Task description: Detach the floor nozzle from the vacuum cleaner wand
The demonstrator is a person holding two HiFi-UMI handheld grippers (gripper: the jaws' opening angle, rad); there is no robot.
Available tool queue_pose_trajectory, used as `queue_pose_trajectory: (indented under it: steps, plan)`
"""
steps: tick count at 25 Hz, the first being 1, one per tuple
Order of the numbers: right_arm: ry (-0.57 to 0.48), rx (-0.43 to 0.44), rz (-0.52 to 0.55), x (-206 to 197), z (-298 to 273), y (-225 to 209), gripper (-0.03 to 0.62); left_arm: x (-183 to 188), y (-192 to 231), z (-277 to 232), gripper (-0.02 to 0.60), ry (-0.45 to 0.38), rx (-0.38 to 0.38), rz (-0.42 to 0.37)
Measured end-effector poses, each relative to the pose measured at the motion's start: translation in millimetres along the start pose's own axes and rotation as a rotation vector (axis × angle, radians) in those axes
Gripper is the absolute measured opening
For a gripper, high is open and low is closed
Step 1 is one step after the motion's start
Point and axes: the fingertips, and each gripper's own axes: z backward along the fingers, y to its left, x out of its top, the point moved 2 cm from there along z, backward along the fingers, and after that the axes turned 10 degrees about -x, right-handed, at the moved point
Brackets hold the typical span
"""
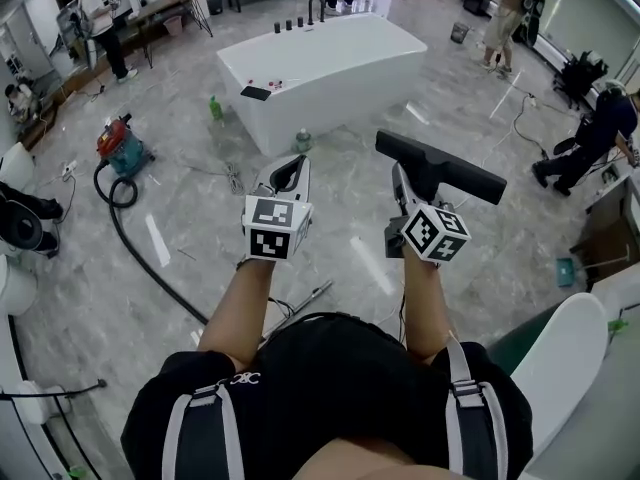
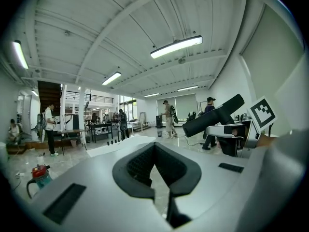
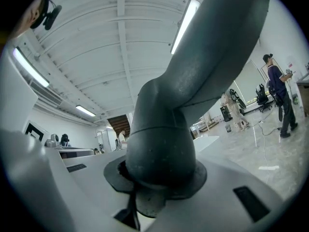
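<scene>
Nozzle (image 1: 440, 168): rigid moulded plastic, judged light, but the long head could swing. The round neck was the sound hold. Right gripper (image 3: 159, 178) was clamped on that neck, with the head jutting to the upper right. Left gripper (image 2: 157, 170) was closed and empty. In the head view the nozzle hung right of centre, above the floor.

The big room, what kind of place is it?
Probably a workshop or testing hall: a white counter with taps, a canister vacuum on the marble-look floor, and work tables where people stand.

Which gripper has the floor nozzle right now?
The right gripper, closed on the neck of the black floor nozzle; the left gripper is shut and empty.
</scene>
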Motion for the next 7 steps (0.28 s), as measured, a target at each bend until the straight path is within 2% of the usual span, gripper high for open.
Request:
queue_pose_trajectory:
  steps: [7]
  plan:
    - [0.022,-0.001,0.022,-4.3,-3.1,-5.1,0.118,-7.0,-1.5,-4.3,0.008,0.044,0.012,0.006]
